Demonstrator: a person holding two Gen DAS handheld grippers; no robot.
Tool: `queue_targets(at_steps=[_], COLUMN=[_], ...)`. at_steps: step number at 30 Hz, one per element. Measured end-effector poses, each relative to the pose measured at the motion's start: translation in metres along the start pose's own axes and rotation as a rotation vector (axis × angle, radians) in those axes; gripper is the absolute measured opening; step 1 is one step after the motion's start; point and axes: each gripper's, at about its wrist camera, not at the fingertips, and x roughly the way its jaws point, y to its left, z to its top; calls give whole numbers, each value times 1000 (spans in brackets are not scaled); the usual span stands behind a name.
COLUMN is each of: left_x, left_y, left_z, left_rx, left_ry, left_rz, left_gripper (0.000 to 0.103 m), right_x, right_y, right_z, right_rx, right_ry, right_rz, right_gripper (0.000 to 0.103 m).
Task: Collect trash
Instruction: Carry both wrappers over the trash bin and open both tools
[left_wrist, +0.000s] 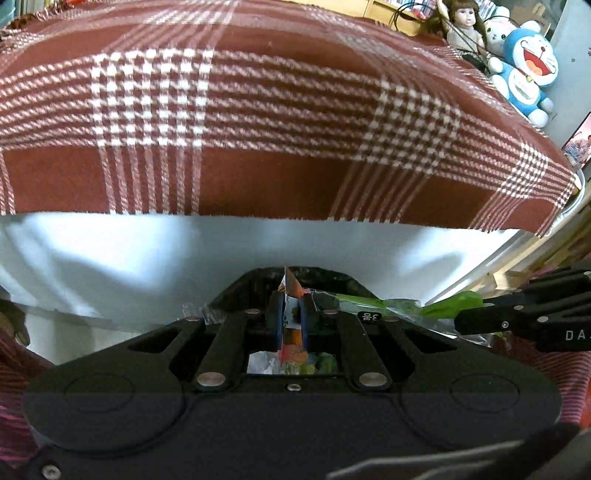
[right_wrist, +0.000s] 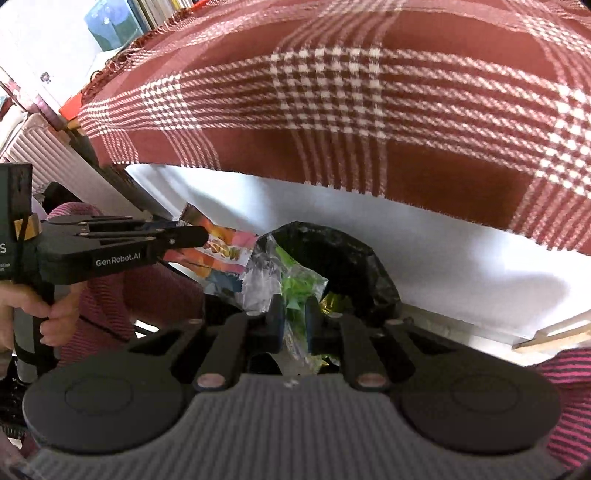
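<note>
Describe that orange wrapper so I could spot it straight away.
Start at the red plaid blanket draped over the white surface; below its edge sits a bin lined with a black bag. Beside its opening, the left gripper pinches the orange snack wrapper. Its printed orange foil contrasts with the clear-and-green wrapper in the right gripper.

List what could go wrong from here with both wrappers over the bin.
1. The orange snack wrapper in the left gripper hangs near the rim of the black-lined bin; released there, it may land outside.
2. The green and clear wrapper in the right gripper is light and crinkly, so it may cling to the pads.
</note>
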Motion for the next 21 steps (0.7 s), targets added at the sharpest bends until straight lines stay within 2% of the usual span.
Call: queue_targets(at_steps=[19, 20, 21], left_x=[34, 35, 36], left_y=[4, 5, 5], left_z=[-1, -2, -2], left_rx=[-21, -21, -22], left_ry=[72, 75, 77], left_rz=[24, 25, 27], left_gripper=[10, 10, 10], right_x=[39, 40, 41], right_y=[-9, -8, -8], right_z=[4, 4, 4], right_rx=[49, 50, 51], right_ry=[57, 59, 62], right_rz=[18, 20, 22], right_gripper=[19, 21, 27])
